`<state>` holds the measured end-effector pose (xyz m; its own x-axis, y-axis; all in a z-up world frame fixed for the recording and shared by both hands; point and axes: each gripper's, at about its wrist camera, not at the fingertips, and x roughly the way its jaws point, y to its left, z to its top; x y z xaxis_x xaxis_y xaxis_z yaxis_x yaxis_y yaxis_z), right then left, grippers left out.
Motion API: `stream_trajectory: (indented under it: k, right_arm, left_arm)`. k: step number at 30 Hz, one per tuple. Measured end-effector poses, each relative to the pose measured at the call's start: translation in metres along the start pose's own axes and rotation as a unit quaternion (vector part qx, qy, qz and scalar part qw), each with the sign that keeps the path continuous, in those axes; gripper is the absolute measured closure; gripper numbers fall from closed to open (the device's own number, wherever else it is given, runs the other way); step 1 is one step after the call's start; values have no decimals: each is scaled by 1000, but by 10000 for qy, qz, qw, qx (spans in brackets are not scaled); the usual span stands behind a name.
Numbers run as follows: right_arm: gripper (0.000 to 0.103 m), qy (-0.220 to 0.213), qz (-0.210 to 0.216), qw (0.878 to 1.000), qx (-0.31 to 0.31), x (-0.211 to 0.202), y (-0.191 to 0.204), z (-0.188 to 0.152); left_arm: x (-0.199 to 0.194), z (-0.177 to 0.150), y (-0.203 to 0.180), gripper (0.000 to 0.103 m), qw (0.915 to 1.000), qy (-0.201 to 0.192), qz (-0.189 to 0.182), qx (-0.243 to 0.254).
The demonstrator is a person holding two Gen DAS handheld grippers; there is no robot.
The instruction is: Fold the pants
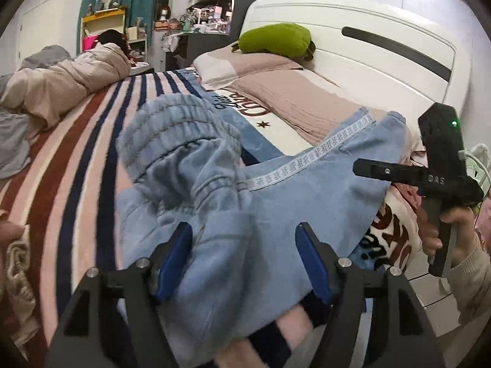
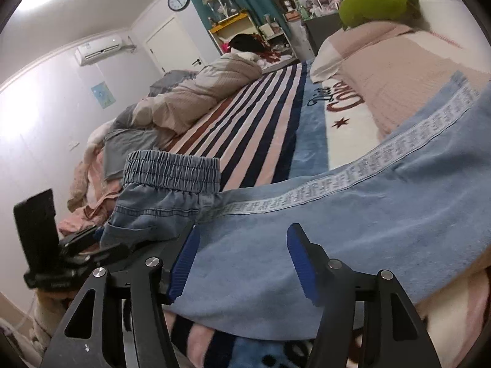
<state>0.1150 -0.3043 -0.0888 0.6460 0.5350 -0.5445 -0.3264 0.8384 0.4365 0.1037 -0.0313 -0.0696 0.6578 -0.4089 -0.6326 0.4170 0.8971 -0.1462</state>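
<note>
Two grippers sit nearest, each with its blue pads spread wide. The left gripper (image 1: 244,259) hangs over the bunched upper part of the light-blue pants (image 1: 276,214), pinching nothing. The right gripper (image 2: 242,260) is likewise apart above a pant leg. The pants lie on the striped blanket (image 1: 92,141) at the bed's near edge, elastic waistband (image 2: 173,168) on the left, leg with a patterned side stripe running right. Farther off rest a beige pillow (image 1: 245,64), a green plush (image 1: 276,38) and a rumpled duvet (image 2: 190,92).
</note>
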Motion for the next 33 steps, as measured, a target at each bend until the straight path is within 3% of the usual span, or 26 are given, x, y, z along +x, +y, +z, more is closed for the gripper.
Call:
stream_trajectory:
  k: [3, 5, 9, 15, 18, 20, 23, 25, 27, 28, 30, 33]
  right_arm:
    - [37, 99, 226, 9996, 146, 7, 4, 1]
    - [35, 154, 299, 9993, 176, 10, 9, 3]
    - [30, 270, 285, 9992, -47, 22, 35, 11]
    - [26, 484, 139, 9959, -755, 60, 102, 32]
    - [15, 538, -58, 9924, -1107, 81, 134, 42]
    - [14, 588, -332, 9878, -1403, 101, 156, 47]
    - [14, 751, -740, 9766, -1873, 134, 184, 47]
    - [19, 796, -1109, 9644, -2264, 152, 195, 41]
    - [64, 717, -1365, 9521, -2641, 158, 199, 36]
    - [71, 678, -1452, 9509, -2648, 155, 195, 36]
    - [79, 539, -1482, 9587, -2365, 138, 183, 37]
    - [80, 380, -1620, 9716, -1682, 98, 151, 33]
  left_arm:
    - [-29, -2, 18, 37, 9984, -278, -304, -390]
    - [-46, -4, 31, 37, 9971, -470, -186, -570]
    - [-64, 0, 67, 37, 9911, -542, 922, -796]
    - [-60, 25, 125, 37, 9774, -718, 1589, -1194]
    - [-49, 31, 144, 37, 9765, -694, 1634, -1220]
    - [-44, 26, 152, 37, 9758, -716, 1632, -1265]
    - [-44, 13, 165, 37, 9754, -878, 1335, -1516]
    - [-46, 7, 169, 37, 9732, -913, 1322, -1646]
    - [-47, 4, 171, 37, 9731, -941, 1294, -1660]
    - [-48, 3, 169, 37, 9737, -964, 1245, -1647]
    - [-50, 1, 167, 37, 9746, -988, 1186, -1620]
    - [-49, -1, 168, 37, 9745, -1032, 1064, -1683]
